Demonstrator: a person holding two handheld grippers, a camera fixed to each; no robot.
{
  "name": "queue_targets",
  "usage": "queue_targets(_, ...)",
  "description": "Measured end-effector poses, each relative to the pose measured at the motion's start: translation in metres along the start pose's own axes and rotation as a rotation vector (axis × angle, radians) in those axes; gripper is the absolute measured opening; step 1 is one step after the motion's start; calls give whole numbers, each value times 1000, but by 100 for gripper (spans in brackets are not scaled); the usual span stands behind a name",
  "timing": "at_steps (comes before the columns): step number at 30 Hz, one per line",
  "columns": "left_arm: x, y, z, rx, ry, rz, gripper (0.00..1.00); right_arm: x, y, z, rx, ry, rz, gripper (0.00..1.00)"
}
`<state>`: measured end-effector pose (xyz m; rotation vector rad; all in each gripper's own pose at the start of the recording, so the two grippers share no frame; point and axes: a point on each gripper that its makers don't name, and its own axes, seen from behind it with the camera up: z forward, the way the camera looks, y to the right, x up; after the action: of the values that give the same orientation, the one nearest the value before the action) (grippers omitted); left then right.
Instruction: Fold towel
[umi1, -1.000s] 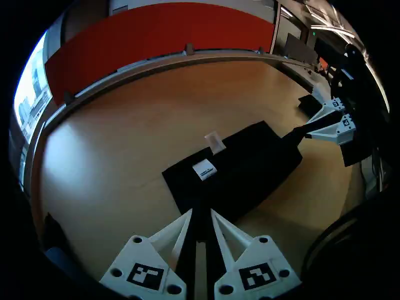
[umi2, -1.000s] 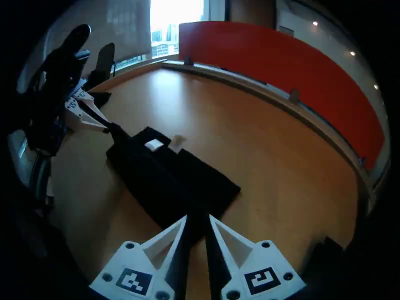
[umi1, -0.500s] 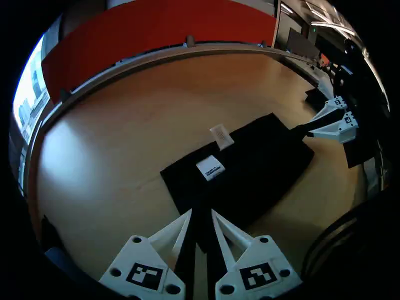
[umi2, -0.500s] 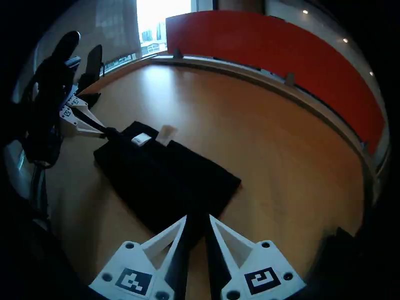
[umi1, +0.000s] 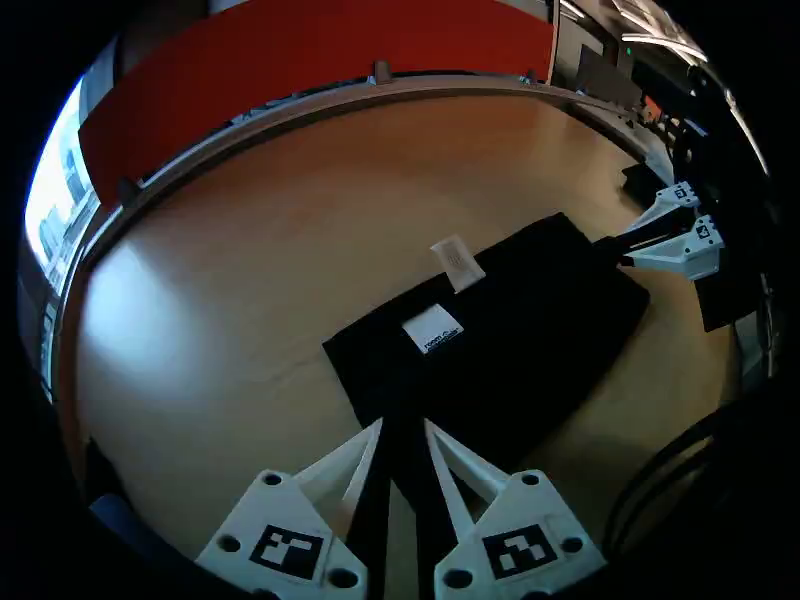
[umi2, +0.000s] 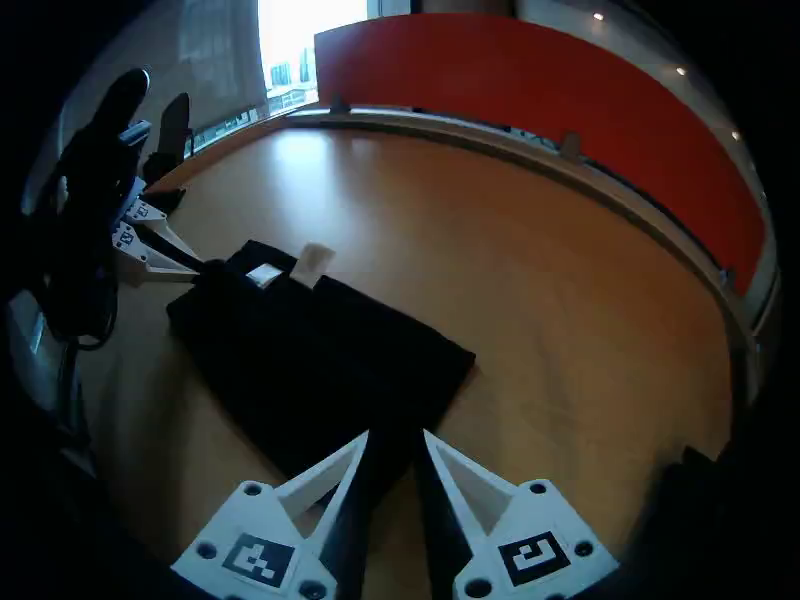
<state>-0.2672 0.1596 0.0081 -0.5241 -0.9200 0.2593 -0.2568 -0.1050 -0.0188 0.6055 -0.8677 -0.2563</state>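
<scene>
Broadly, a wide wooden table (umi1: 250, 250) with a curved far rim carries everything, and a long red panel (umi1: 300, 60) stands along that rim. Out on the middle of the tabletop lies the black towel (umi1: 520, 330), spread flat in a rough rectangle. The left gripper (umi1: 402, 432) is closed tight on one corner of the towel, with dark cloth pinched between its two white fingers. In the right gripper view it appears farther off at the opposite end of the cloth, and what holds it is too dark to make out. The right gripper (umi2: 392, 442) is likewise clamped on another corner, cloth caught between its fingers. In the left gripper view it reaches in from the right side to meet the towel's far corner. Two small white tags mark the towel's far long side. A sewn label (umi1: 433, 330) lies on the cloth a little in from that edge. A care tag (umi1: 457, 262) sticks out past the edge onto the wood.
</scene>
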Motion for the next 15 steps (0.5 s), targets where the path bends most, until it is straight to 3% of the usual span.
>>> queue_targets(5, 0, -3, 5, 8, -10, 27, 18, 1, 6, 5, -24, -9, -16, 37)
queue_targets(7, 1, -4, 6, 11, -10, 40, 26, 2, 8, 7, -27, -10, -10, 39)
queue_targets(11, 2, -8, 9, 25, -10, 68, 41, 4, 12, 10, -39, -7, 6, 57)
queue_targets(15, 3, -11, 10, 34, -9, 87, 47, 5, 16, 12, -51, -5, 16, 63)
